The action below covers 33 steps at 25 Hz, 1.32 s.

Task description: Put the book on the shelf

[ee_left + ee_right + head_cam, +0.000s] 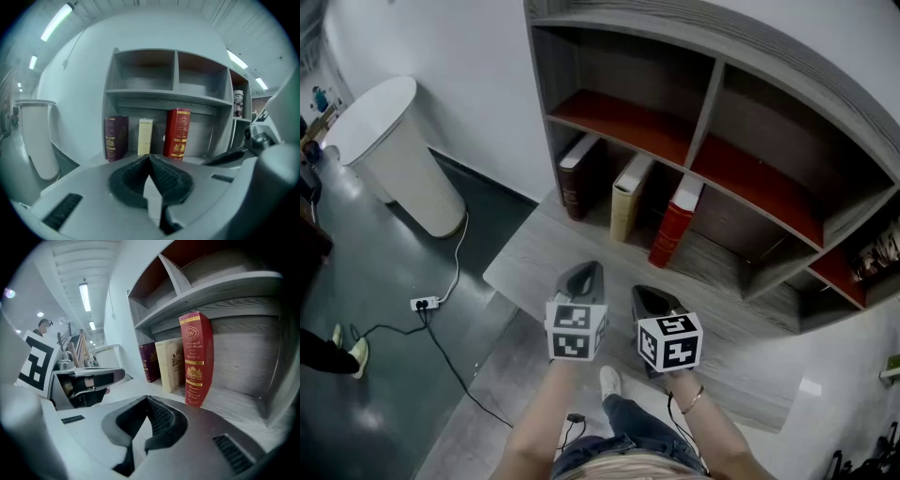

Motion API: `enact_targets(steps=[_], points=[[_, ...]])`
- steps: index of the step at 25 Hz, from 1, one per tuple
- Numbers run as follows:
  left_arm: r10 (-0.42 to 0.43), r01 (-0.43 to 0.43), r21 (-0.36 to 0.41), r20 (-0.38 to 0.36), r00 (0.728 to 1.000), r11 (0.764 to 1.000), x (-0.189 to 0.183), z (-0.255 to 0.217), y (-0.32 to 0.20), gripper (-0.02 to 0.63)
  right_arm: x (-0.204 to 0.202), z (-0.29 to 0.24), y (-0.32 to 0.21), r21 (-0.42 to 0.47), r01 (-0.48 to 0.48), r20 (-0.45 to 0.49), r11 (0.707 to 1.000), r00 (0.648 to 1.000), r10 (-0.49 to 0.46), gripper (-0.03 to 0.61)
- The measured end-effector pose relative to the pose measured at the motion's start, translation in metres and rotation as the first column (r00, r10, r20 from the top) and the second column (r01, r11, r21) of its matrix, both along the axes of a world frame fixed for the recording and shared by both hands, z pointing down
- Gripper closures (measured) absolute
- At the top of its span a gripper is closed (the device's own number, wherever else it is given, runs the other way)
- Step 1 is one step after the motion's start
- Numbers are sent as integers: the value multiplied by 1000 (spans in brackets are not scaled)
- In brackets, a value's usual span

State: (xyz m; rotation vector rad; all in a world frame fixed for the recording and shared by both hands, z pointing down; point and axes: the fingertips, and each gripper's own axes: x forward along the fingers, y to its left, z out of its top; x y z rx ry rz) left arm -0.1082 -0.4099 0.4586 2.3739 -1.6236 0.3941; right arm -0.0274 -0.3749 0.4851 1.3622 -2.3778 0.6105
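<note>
Head view: red book [675, 223] upright inside the shelf [705, 112], in its lower bay, right of a cream book [628, 197] and a maroon book [578, 176]. Placing looks done. Left gripper [584, 277] and right gripper [653, 299] in front of the shelf, jaws together, empty. Remains only to back away.

White tapered bin [394, 155] upper left, standing on dark glossy floor [384, 412]. White power strip [425, 303] at left on that floor, black cable [442, 345] running from it toward bottom centre. Bystander's shoe [358, 352] at left edge. Left gripper view: ceiling strip light [56, 21] upper left.
</note>
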Motion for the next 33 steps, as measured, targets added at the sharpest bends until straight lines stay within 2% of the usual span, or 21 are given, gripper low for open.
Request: enact_targets(steps=[7,16,26,33], points=[[-12,12,-23,-8,1000,1000,-13,-1,40,603,-4,-16,20,42,16,23,999,1000,-17,571],[-30,30,-10,-6,1000,1000,-30,-15,97,603,-15,-36,63,126,45,20,991,999,-48,571],[-39,40,5,-31,999,999,-46,-28,182,603,-27,-49,135,197,70,5,978,997,-72,571],[-42,41,-19,-57,998,999,-50,-26,246,603,-27,-50,196,197,76,-2,977,997,-77,570]])
